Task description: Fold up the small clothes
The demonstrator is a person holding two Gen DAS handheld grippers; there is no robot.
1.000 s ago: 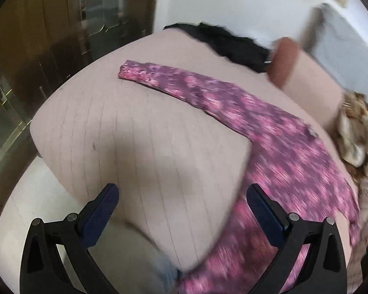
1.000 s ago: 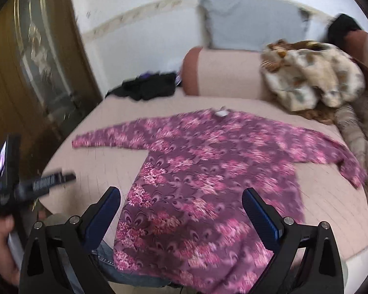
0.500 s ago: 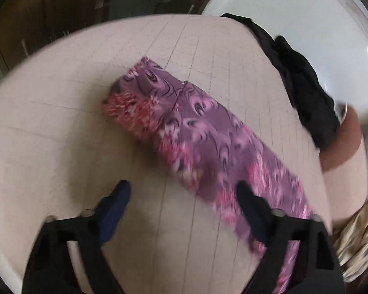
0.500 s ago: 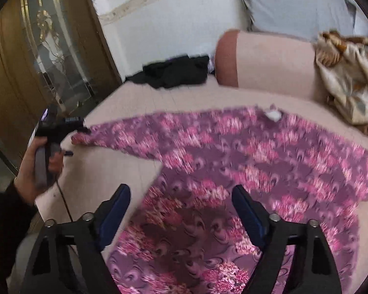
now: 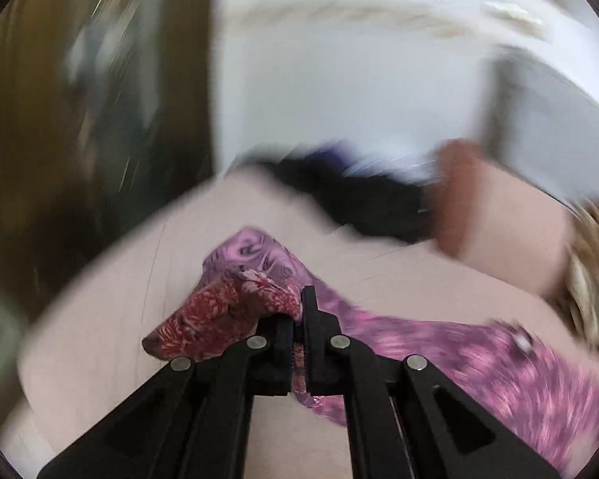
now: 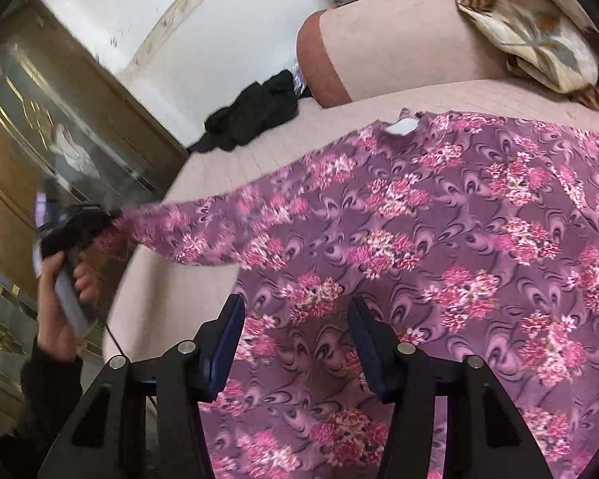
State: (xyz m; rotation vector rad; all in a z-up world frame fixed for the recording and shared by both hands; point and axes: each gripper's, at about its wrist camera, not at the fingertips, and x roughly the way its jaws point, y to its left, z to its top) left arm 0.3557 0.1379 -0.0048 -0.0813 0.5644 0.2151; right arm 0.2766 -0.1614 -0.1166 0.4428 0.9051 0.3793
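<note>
pink bed (image 6: 259, 147) carries the purple floral top (image 6: 439, 247), spread flat. left tool (image 5: 299, 319) is clamped on its sleeve cuff (image 5: 235, 303), lifted off the bed; right tool (image 6: 295, 343) hangs with jaws apart over the body. black clothes (image 6: 255, 113) lie near the bolster (image 6: 379, 48).

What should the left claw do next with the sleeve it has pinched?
Probably carry the sleeve end across onto the body of the purple floral long-sleeved top. The left claw is shut on the cuff, lifted off the pink quilted bed, while the right claw hangs open above the flat-lying front, so the sleeve fold seems ready.
</note>
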